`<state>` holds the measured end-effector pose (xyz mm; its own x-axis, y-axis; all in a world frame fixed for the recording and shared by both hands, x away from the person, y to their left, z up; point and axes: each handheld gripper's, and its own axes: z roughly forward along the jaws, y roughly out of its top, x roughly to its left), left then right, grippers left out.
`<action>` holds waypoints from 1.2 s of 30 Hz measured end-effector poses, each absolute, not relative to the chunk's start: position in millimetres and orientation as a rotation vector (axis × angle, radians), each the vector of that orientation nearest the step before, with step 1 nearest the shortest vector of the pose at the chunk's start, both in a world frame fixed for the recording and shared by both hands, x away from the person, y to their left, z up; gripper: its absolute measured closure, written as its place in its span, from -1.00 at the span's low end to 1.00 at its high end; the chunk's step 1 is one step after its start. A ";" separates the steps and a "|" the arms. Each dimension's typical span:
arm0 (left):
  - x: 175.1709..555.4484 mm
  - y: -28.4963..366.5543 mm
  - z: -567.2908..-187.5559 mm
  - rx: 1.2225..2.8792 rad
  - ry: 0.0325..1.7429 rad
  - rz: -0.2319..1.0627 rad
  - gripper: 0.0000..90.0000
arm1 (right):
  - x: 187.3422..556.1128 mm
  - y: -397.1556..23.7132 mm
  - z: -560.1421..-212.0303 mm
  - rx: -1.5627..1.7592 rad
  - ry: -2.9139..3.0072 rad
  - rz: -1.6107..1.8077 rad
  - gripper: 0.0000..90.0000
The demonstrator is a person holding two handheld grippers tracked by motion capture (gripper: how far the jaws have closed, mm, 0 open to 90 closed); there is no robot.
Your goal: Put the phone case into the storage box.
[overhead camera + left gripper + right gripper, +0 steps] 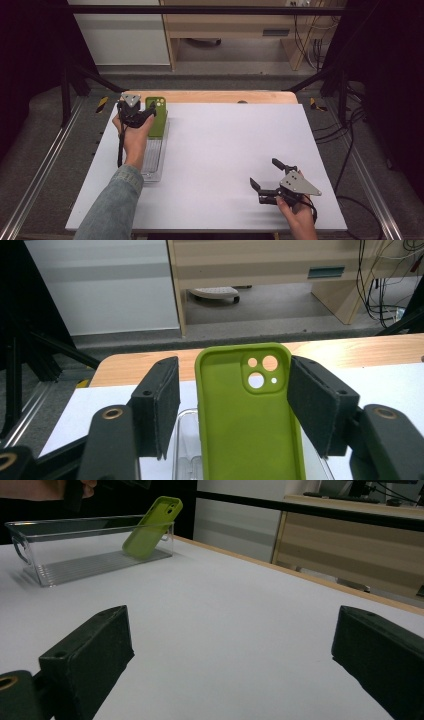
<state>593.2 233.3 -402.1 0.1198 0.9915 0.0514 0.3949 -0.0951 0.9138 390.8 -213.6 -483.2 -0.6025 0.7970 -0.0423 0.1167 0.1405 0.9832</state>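
A green phone case [157,119] stands tilted in a clear plastic tray [152,161] at the table's left side, leaning on the tray's far end wall. My left gripper [145,114] hovers at that end, open. In the left gripper view the case [245,425] shows its inner side and camera holes between the jaws; there is a gap at the left jaw, and the right jaw sits at the case's edge. My right gripper [265,173] rests low near the front right of the table, open and holding nothing. The right gripper view shows the case [150,527] and the tray [50,565] far off.
The white tabletop [225,145] has a wooden strip [225,96] along its far edge. Black frame posts and cables stand around the table. Beyond it are a wooden cabinet [280,265] and a white panel [100,285].
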 end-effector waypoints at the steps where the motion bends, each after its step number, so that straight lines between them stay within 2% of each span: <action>1: 593.1 233.2 -402.2 1.617 1.383 0.957 -0.18 | 390.8 -213.7 -483.2 0.875 1.839 1.504 -0.93; 12: 589.4 231.9 -404.6 1.641 1.366 0.914 -0.36 | 391.1 -213.8 -483.5 0.877 1.840 1.501 -0.93; 25: 578.8 221.8 -404.4 1.673 1.326 0.847 -0.74 | 392.4 -214.0 -484.6 0.894 1.846 1.479 -0.93; 36: 570.6 211.5 -399.2 1.665 1.273 0.813 -0.81 | 393.0 -213.3 -484.6 0.922 1.851 1.476 -0.93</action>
